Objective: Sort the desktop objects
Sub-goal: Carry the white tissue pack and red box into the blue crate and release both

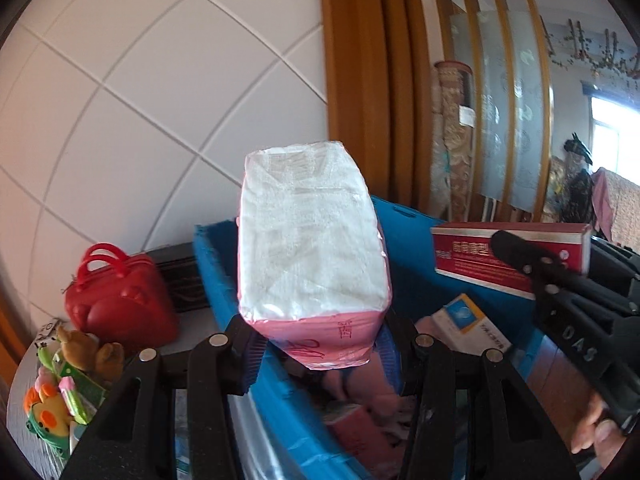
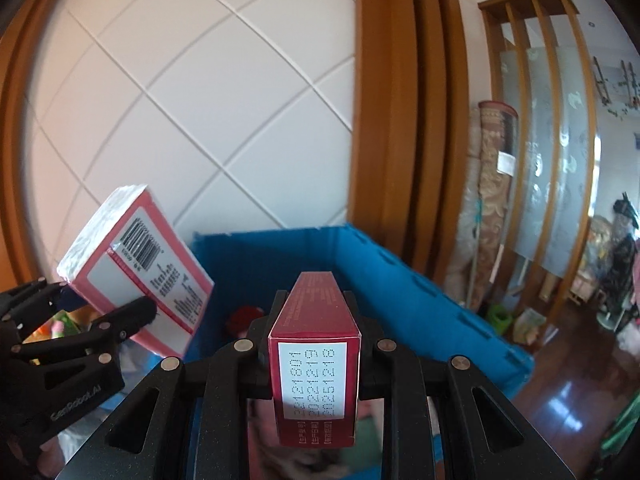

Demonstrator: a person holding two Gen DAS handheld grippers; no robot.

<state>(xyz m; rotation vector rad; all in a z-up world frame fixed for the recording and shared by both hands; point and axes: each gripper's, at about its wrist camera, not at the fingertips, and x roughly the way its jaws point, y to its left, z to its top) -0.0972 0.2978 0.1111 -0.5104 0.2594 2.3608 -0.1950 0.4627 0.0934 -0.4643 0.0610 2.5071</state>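
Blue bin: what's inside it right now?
Inside the blue bin: a white-and-blue box and pink packages. The held tissue pack hides the rest.

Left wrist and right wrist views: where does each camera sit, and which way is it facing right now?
Left wrist: on the left gripper, looking along its fingers at the held tissue pack over the blue bin; a hand shows lower right.
Right wrist: on the right gripper, facing its red box above the same bin.
Shared: bin, both items, tiled wall, and each other's gripper.
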